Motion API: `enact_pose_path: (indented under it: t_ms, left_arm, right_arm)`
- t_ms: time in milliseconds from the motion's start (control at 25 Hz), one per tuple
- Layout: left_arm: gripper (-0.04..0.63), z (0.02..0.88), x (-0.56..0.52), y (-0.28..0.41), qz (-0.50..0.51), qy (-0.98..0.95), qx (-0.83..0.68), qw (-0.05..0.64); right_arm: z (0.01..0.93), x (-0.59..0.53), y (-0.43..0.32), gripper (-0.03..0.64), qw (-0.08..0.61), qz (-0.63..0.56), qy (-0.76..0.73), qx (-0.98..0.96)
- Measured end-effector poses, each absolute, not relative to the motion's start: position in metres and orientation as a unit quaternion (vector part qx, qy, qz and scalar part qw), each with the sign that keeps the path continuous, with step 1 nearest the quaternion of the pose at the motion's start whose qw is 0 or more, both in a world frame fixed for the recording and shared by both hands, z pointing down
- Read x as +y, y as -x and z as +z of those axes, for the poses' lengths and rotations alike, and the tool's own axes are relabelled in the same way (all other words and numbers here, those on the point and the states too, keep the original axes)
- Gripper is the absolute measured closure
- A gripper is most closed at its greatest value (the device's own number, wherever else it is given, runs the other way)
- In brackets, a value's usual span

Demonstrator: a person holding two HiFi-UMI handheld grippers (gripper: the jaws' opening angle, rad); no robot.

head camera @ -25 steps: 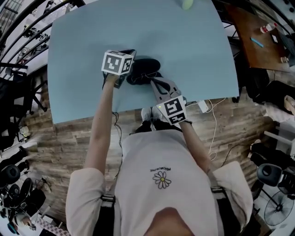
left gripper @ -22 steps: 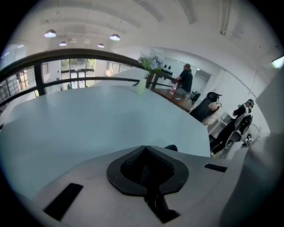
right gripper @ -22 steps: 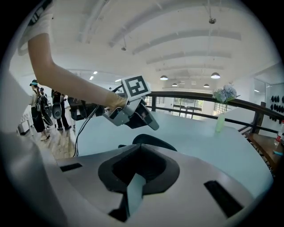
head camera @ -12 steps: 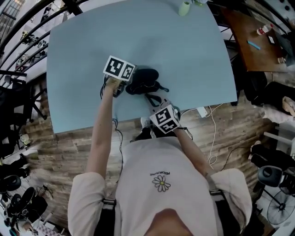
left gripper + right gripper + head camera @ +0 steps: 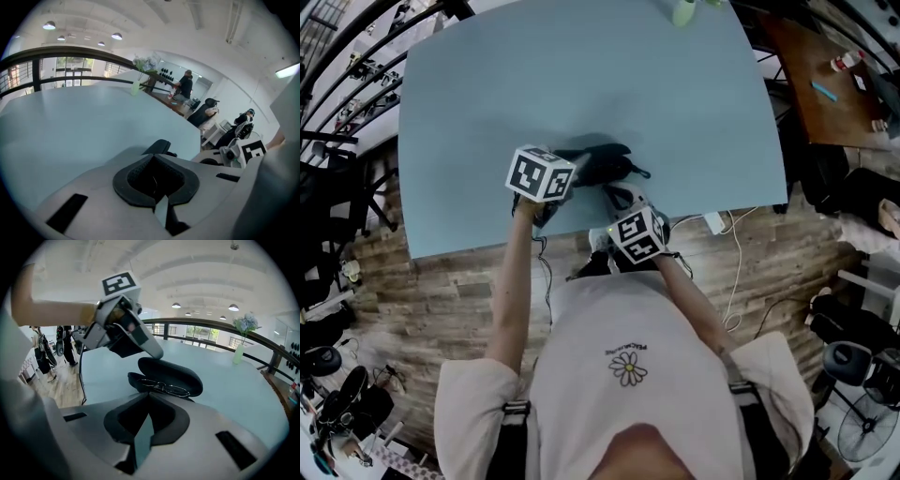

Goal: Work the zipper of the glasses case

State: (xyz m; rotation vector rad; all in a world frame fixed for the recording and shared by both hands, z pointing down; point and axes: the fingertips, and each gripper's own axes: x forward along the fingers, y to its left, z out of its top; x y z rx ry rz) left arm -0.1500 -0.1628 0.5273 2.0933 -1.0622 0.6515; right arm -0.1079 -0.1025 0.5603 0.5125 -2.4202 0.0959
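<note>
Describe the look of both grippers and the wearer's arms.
The left claw and right claw are pale grey with black padding. Each carries a white cube with black square markers. The sleeves are short and pale.

Most of the table lay bare for passing, up to a vase at its far edge, but near the front edge the open glasses case stood close between the left claw and the right claw.
</note>
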Motion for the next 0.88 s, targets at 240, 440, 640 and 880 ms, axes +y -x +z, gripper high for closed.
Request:
enact_pose_path:
  t_ms: [240,440,640,880]
  left_arm:
    - [0.58,0.549,-0.108,0.12,0.279,-0.811,-0.366,0.361]
    - [0.58,0.566,-0.092,0.114,0.286,-0.8,-0.37,0.376]
    - [0.58,0.569,-0.09,0.116,0.275,-0.795,-0.374,0.391]
    - [0.58,0.57,-0.09,0.114,0.295,-0.791,-0.369,0.389]
  right_arm:
    - [0.563,-0.097,0.099,0.609,0.329,0.041,-0.196,-0.923]
    - [0.539,-0.113,0.075,0.609,0.302,0.029,-0.224,-0.926]
    - [0.521,-0.15,0.074,0.609,0.305,-0.07,-0.191,-0.931]
    - [0.543,-0.17,0.086,0.609,0.371,-0.116,-0.127,-0.913]
